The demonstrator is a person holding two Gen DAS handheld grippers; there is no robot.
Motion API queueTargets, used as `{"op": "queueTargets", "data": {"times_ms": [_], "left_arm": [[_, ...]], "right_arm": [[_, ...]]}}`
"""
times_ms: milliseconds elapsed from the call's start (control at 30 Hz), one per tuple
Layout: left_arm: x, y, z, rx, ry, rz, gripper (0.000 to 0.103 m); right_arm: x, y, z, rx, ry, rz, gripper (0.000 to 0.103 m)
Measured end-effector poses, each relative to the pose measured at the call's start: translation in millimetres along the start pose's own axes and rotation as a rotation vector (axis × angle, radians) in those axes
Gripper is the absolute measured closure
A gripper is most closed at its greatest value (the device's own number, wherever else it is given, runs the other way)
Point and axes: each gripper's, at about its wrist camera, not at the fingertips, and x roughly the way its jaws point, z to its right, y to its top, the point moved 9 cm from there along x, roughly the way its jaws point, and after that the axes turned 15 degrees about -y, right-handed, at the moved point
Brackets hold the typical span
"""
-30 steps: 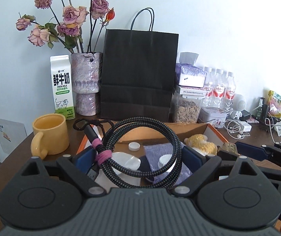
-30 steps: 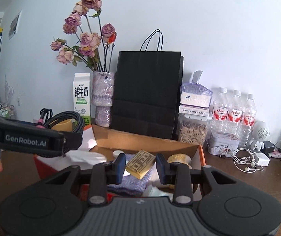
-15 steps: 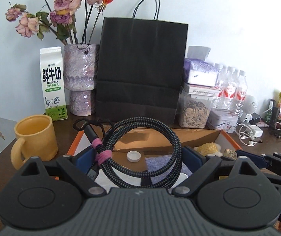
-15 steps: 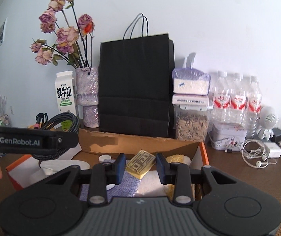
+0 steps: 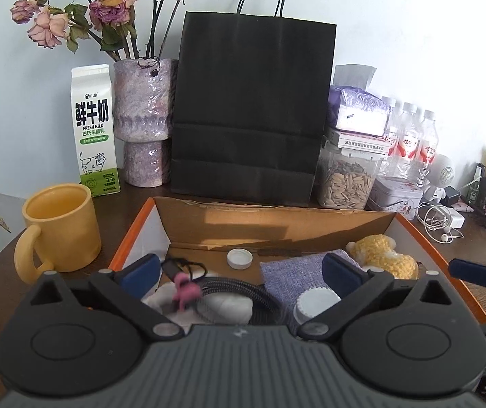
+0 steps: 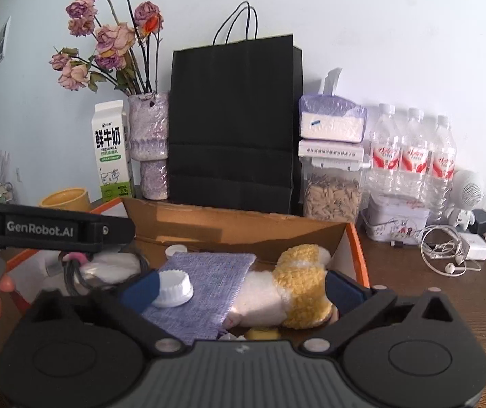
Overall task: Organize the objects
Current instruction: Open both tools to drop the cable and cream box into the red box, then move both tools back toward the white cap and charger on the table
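An open cardboard box (image 5: pixel 277 224) with orange edges sits on the wooden desk. My left gripper (image 5: pixel 239 273) is open over its left part. The coiled braided cable (image 5: pixel 236 294) with a pink tie lies loose below it on white paper. My right gripper (image 6: pixel 239 284) is open over the right part (image 6: pixel 229 224) of the box, above a yellow and white knitted toy (image 6: pixel 297 282). A purple cloth (image 6: pixel 209 278) and a white cap (image 6: pixel 173 287) lie in the box. The small yellow packet (image 6: pixel 263 334) lies low in the box, mostly hidden.
A yellow mug (image 5: pixel 61 226) stands left of the box. A milk carton (image 5: pixel 95 129), a vase of dried roses (image 5: pixel 142 122), a black paper bag (image 5: pixel 249 108), a seed jar (image 5: pixel 346 183) and water bottles (image 5: pixel 409 142) line the back wall. Earphones and chargers (image 6: pixel 450 248) lie right.
Both grippers opened. The cable dropped from the left gripper into the box, and the yellow packet left the right gripper. Both grippers moved forward over the box.
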Motion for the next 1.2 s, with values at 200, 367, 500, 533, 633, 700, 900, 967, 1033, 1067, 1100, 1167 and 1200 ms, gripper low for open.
{"op": "queueTargets", "data": {"times_ms": [200,367,500,533,633,700,900,967,1033,1067,1100,1167,1200], "left_arm": [[1,-2,-1,-0.004,0.008,-0.012,0.000],[2,-2,-1,-0.003,0.004,-0.015,0.000],[0,-2,0,0.000,0.001,-0.015,0.000],[-1,-2,0,0.001,-0.002,-0.016,0.000],[-6,-2,2,0.005,-0.012,-0.013,0.000],[-12,-2,3,0.015,-0.017,-0.004,0.000],[-33,-3,8,0.044,-0.021,0.028,0.000],[-39,-4,8,0.048,-0.021,0.029,0.000],[-46,-6,8,0.047,-0.018,0.031,0.000],[-49,-8,9,0.048,-0.018,0.031,0.000],[-53,-9,9,0.050,-0.019,0.031,0.000],[-60,-13,10,0.050,-0.017,0.033,0.000],[-63,-16,9,0.047,-0.019,0.032,0.000]], "right_arm": [[2,0,2,0.006,-0.010,-0.007,0.000],[2,-1,2,0.004,-0.007,-0.011,0.000],[1,-1,0,0.003,-0.006,-0.011,0.000],[0,-1,1,0.003,-0.006,-0.009,0.000],[-3,-1,1,0.002,-0.007,-0.003,0.000],[-9,-1,1,0.002,-0.009,0.007,0.000],[-32,-1,-2,-0.014,-0.005,0.043,0.000],[-40,-1,-2,-0.017,-0.006,0.054,0.000],[-47,-1,-2,-0.015,-0.009,0.063,0.000],[-50,-1,-1,-0.012,-0.009,0.065,0.000],[-53,-1,-1,-0.010,-0.009,0.067,0.000],[-59,-3,-1,-0.008,-0.008,0.068,0.000],[-62,-5,-1,-0.008,-0.007,0.067,0.000]]}}
